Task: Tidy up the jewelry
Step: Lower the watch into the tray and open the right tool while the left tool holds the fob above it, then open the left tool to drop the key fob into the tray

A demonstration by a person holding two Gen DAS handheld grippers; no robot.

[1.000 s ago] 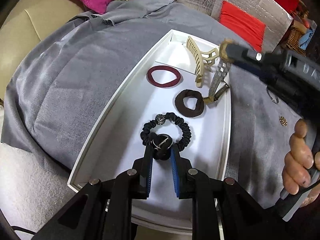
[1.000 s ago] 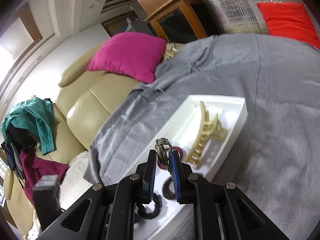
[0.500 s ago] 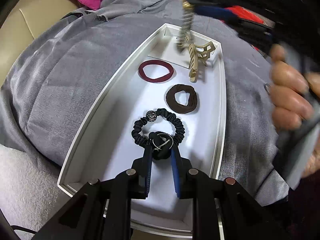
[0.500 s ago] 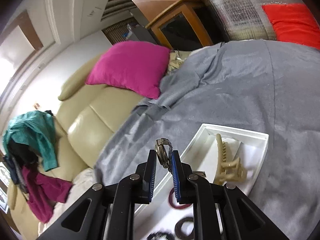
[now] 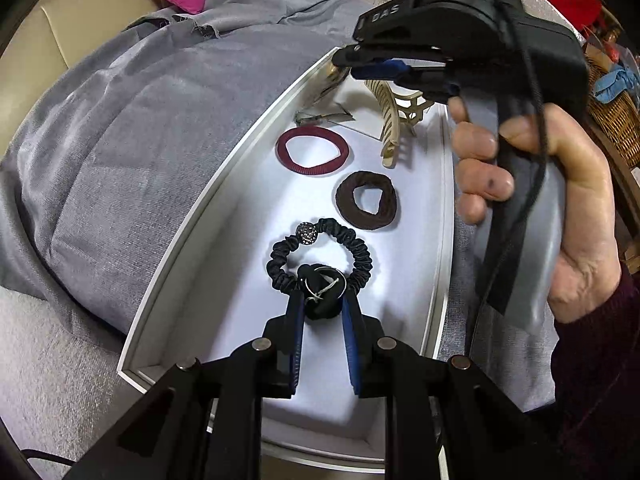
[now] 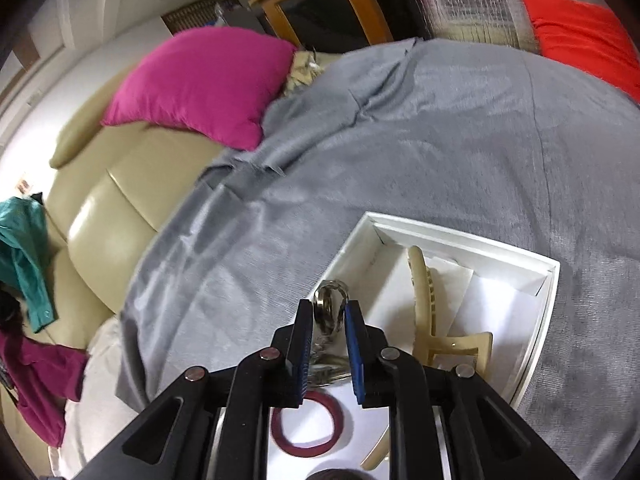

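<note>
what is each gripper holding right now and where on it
Left gripper: small black piece with a ring, pinched at its sides. Right gripper: metal watch band, at its looped end.

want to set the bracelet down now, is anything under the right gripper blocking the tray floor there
Nothing visible does. The right gripper holds the metal bracelet over the tray's far corner; the maroon band and the claw clip lie off to the sides.

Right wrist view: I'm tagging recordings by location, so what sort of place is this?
Most likely a home living room: a beige leather sofa with a magenta cushion, clothes draped at its end, and a wooden cabinet behind.
</note>
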